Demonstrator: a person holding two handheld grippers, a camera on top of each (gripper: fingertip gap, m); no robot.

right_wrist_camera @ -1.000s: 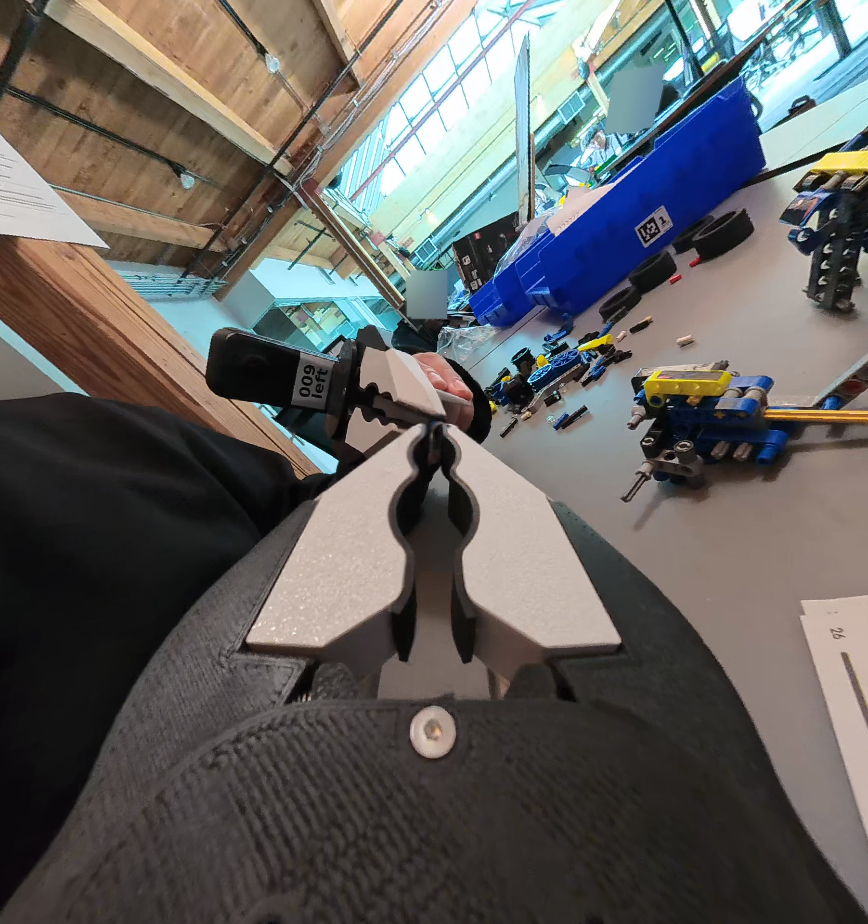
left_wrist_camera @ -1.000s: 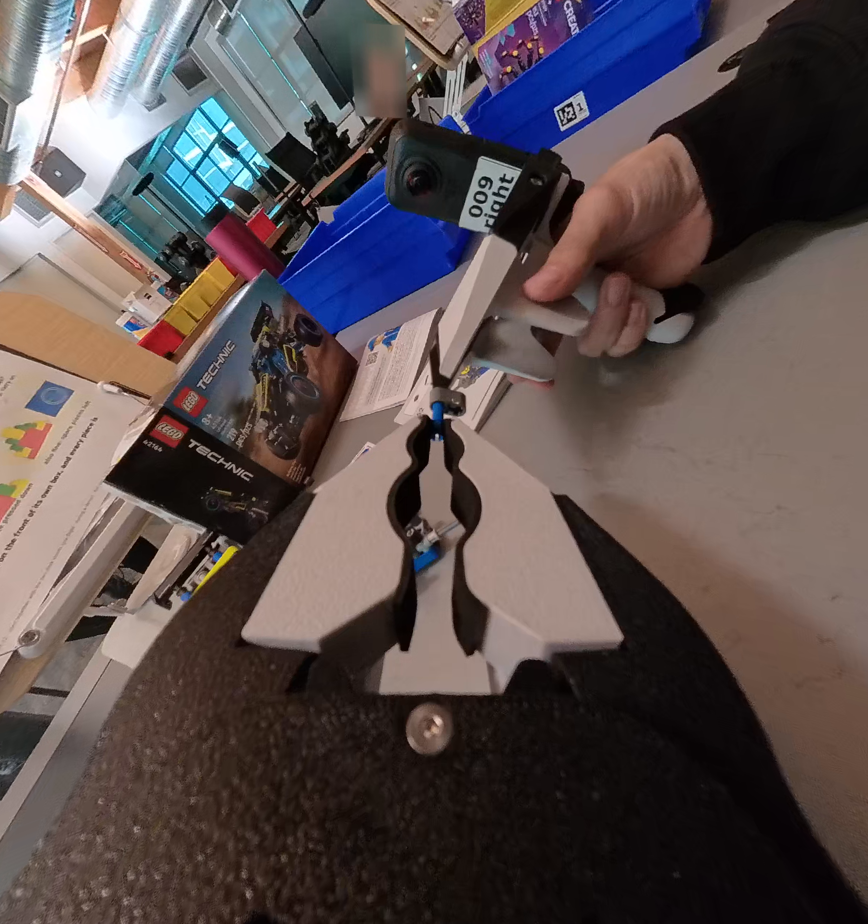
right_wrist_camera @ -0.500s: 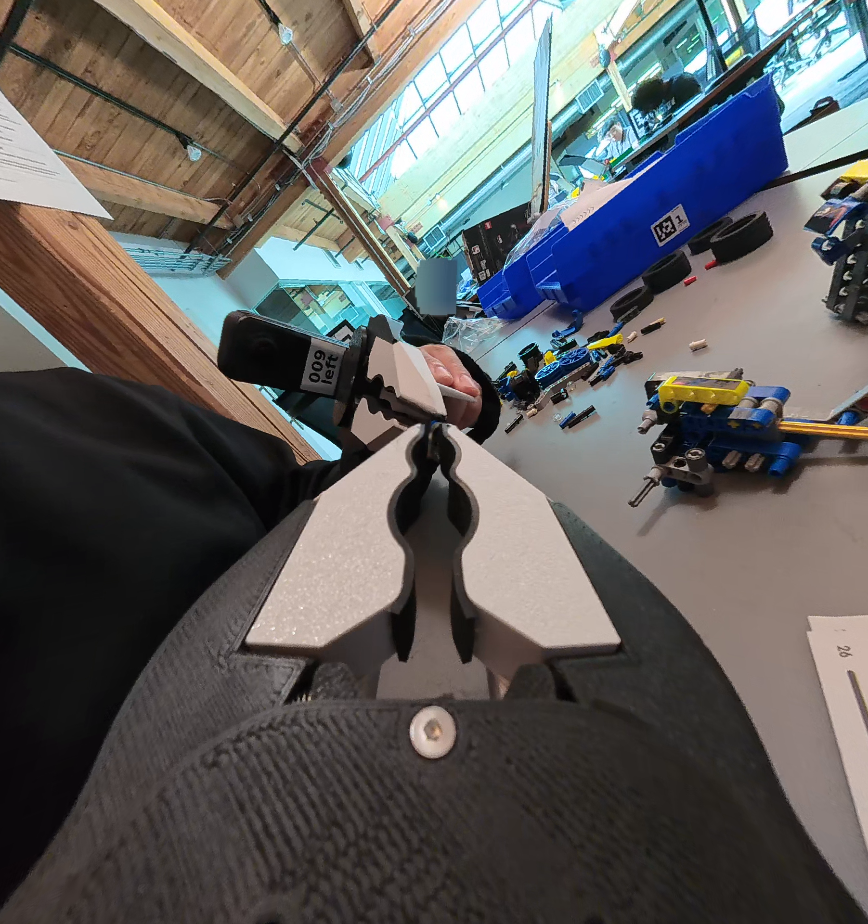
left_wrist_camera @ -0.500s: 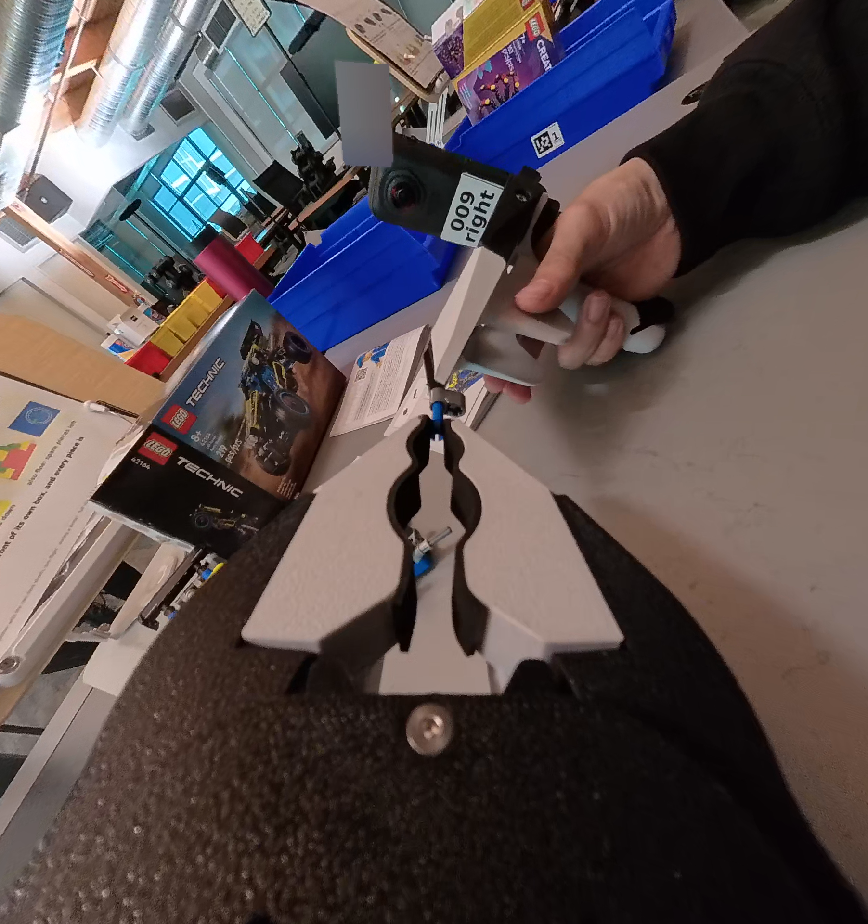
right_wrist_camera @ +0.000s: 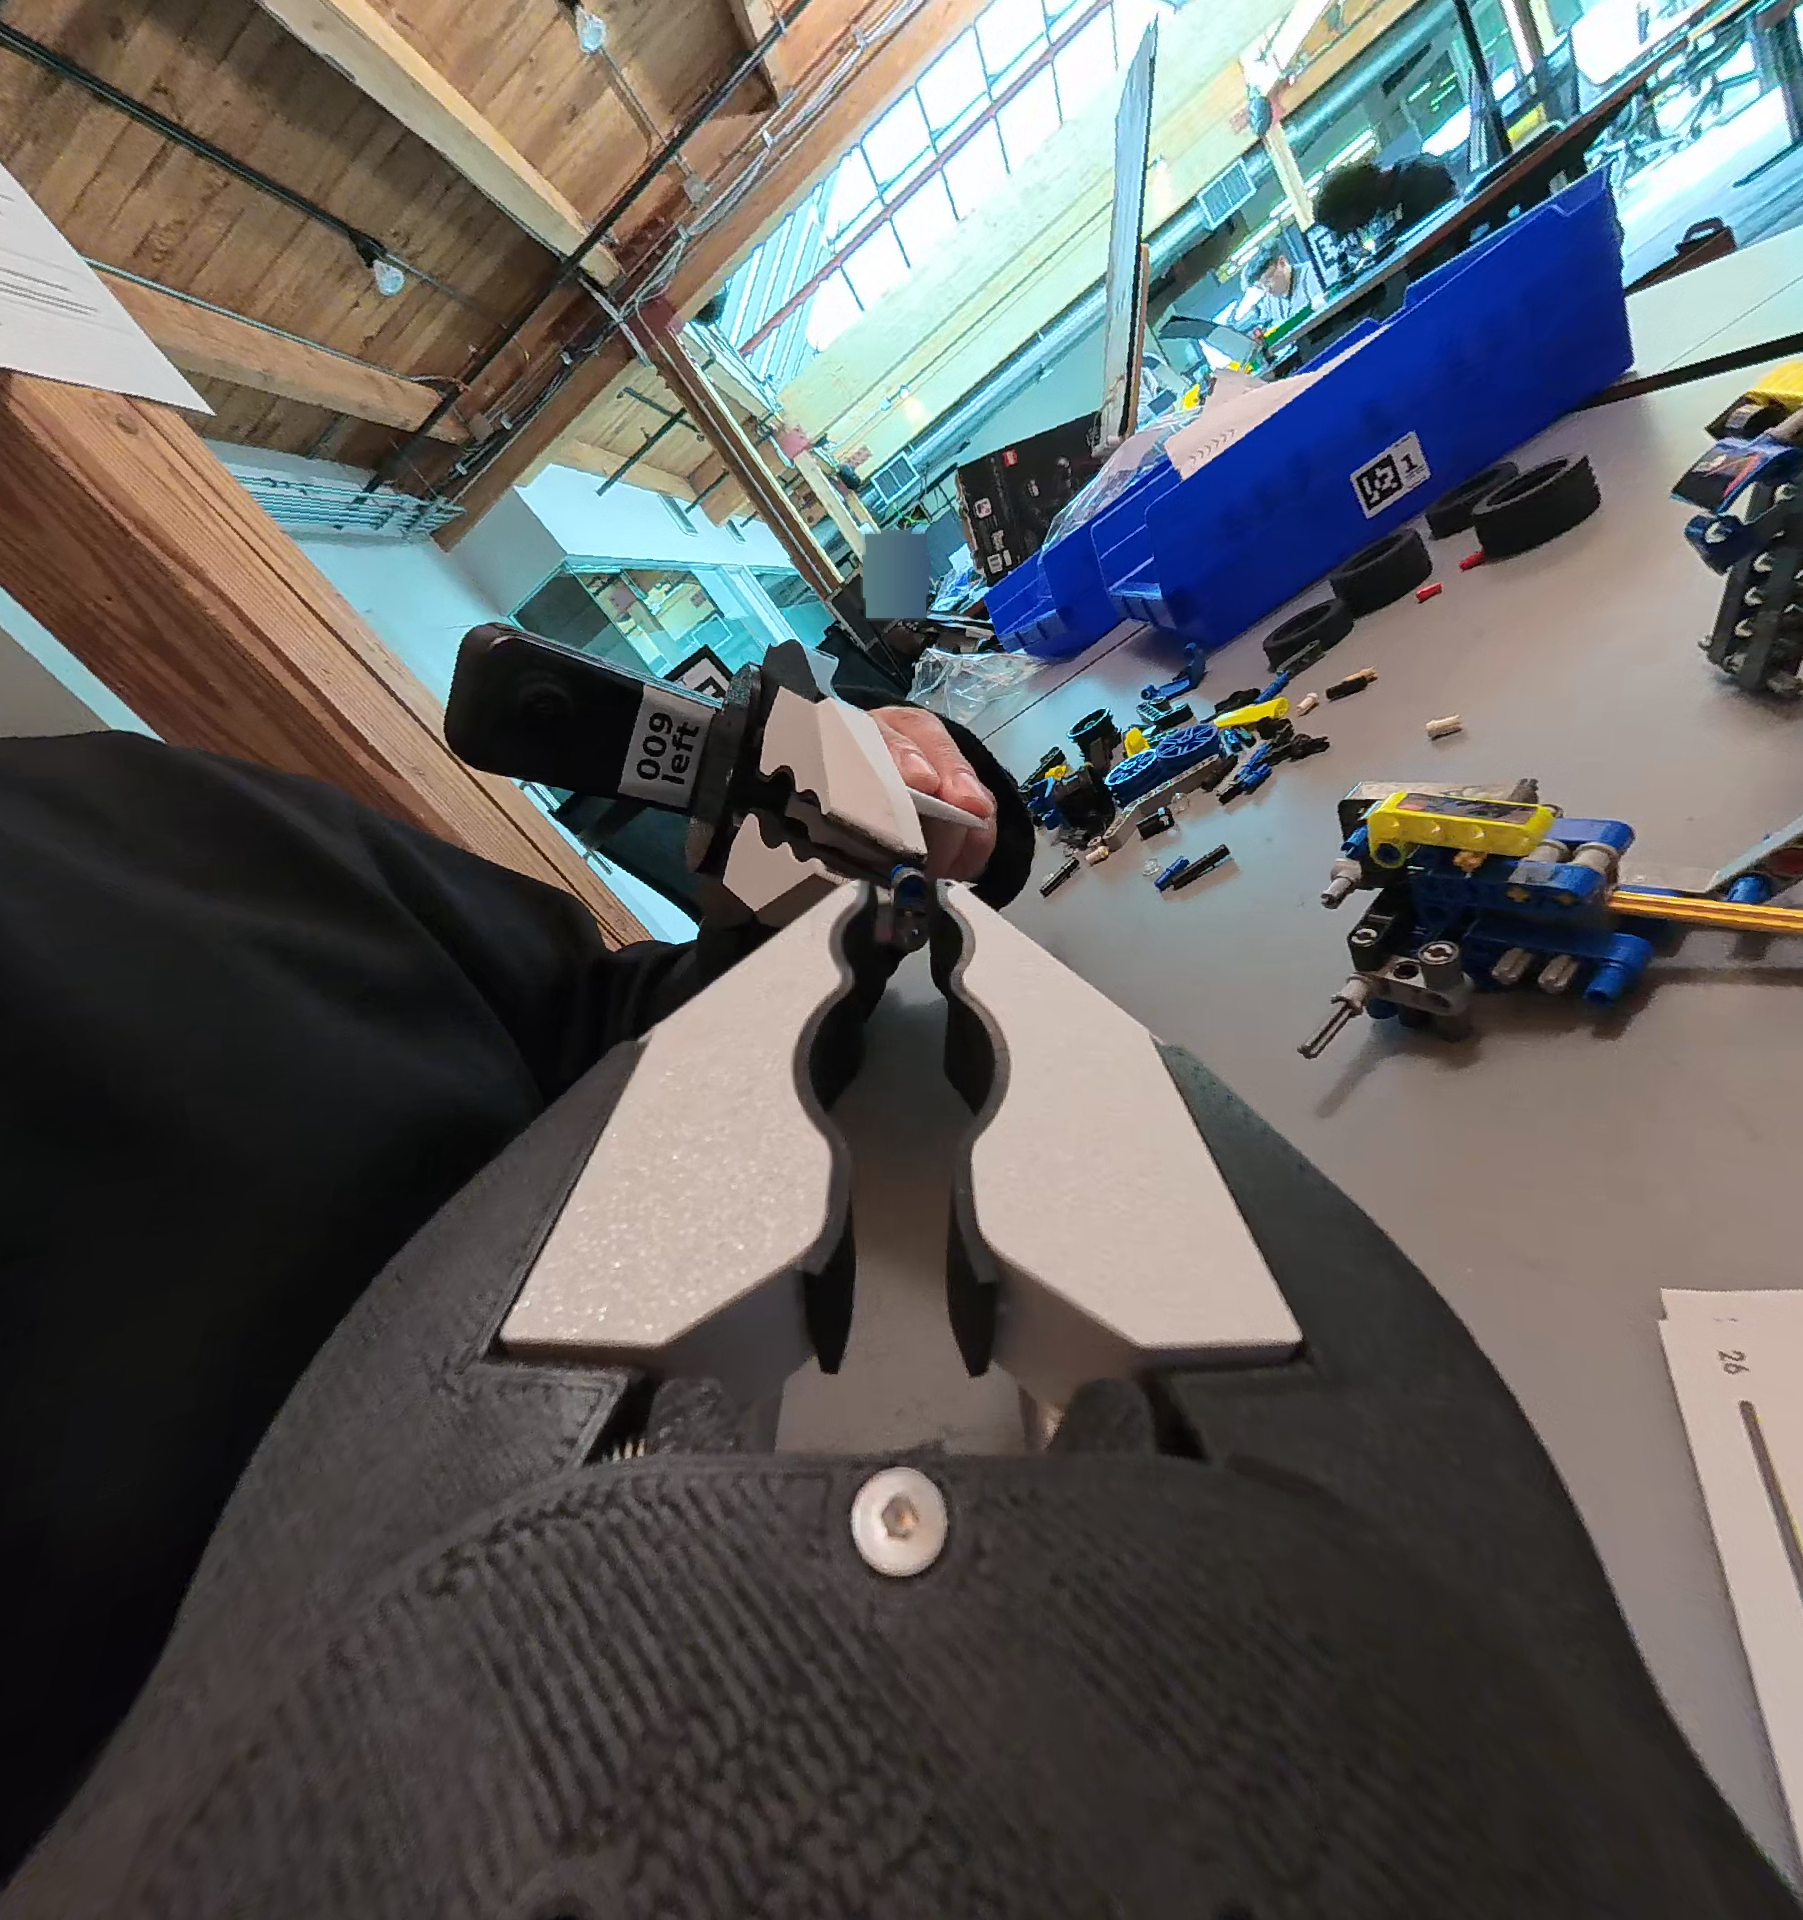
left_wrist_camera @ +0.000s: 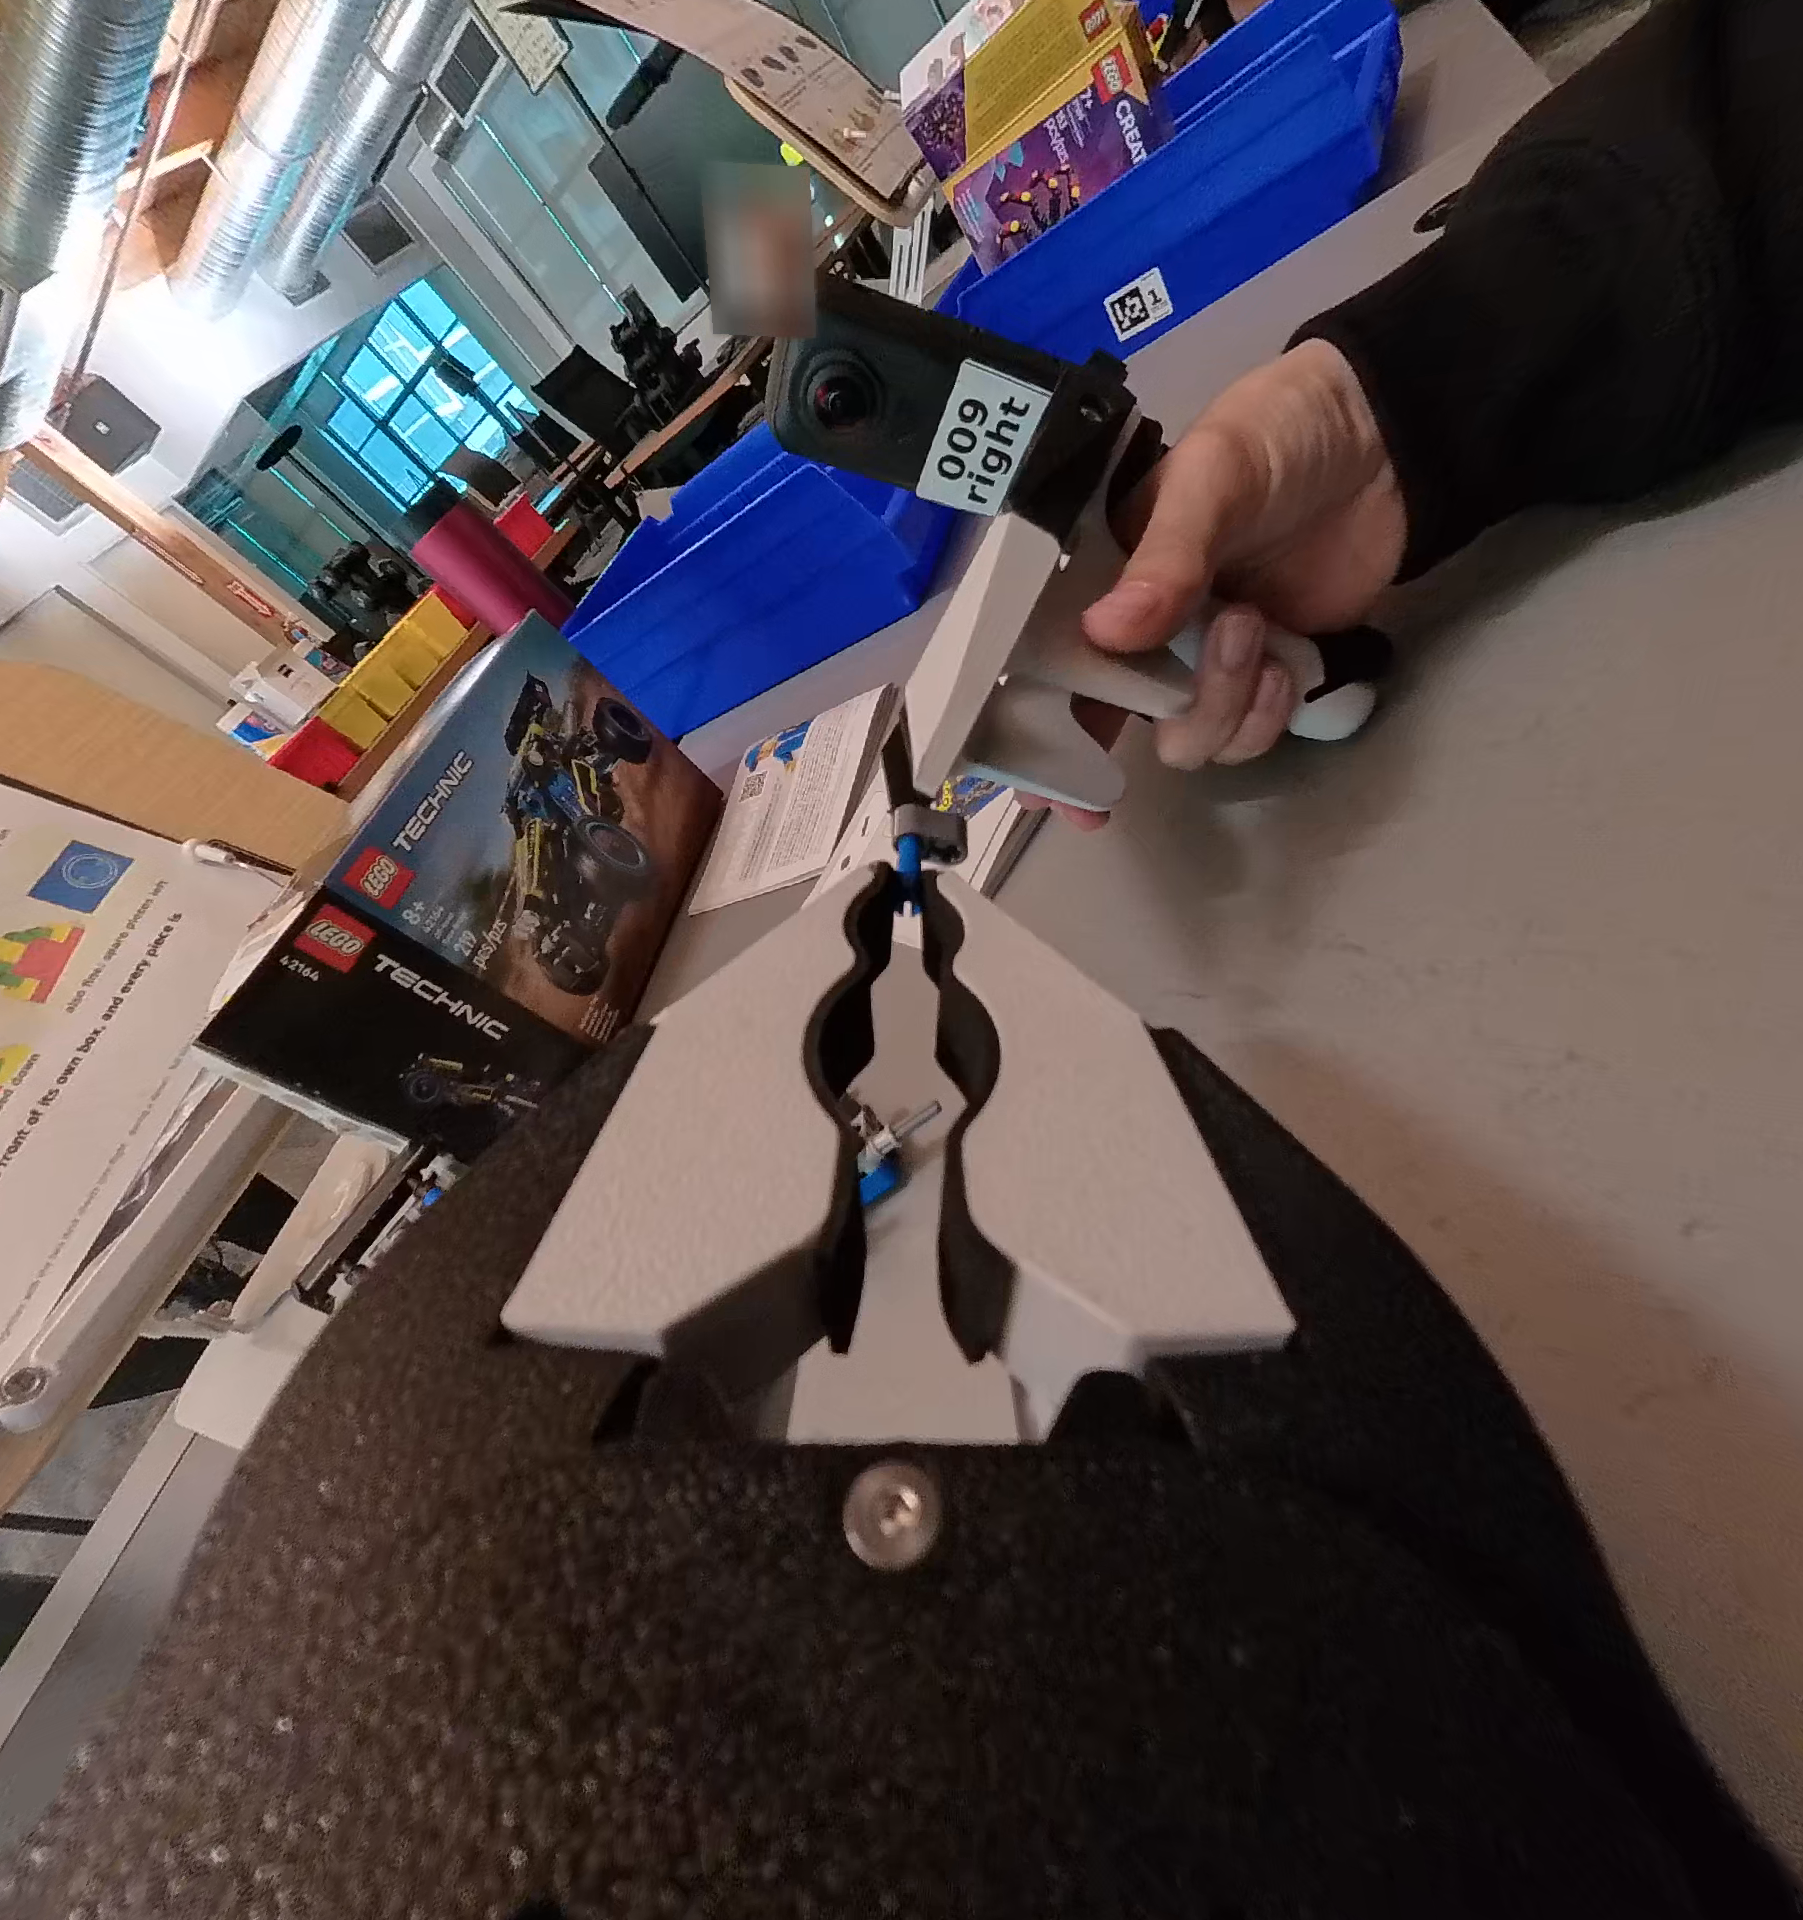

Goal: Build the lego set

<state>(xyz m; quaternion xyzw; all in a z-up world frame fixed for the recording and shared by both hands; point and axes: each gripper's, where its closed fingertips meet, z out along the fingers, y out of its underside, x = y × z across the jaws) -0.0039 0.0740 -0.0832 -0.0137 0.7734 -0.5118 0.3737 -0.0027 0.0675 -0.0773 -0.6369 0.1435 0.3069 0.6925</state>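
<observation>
Left wrist view has the left gripper [left_wrist_camera: 905, 902] pinching a blue pin [left_wrist_camera: 907, 873] at its tips, meeting the grey connector [left_wrist_camera: 930, 823] that the right gripper [left_wrist_camera: 902, 790] nips from the other side, both up off the grey table [left_wrist_camera: 1499, 935]. The kit's box [left_wrist_camera: 481, 914] lies just beyond. Right wrist view shows the half-built blue and yellow model [right_wrist_camera: 1499, 904] and loose pieces [right_wrist_camera: 1167, 758] well apart on the tabletop.

Timber beams [right_wrist_camera: 201, 582], silver ducts [left_wrist_camera: 284, 135] and bright windows [right_wrist_camera: 938, 218] above grey table [left_wrist_camera: 1499, 987].
</observation>
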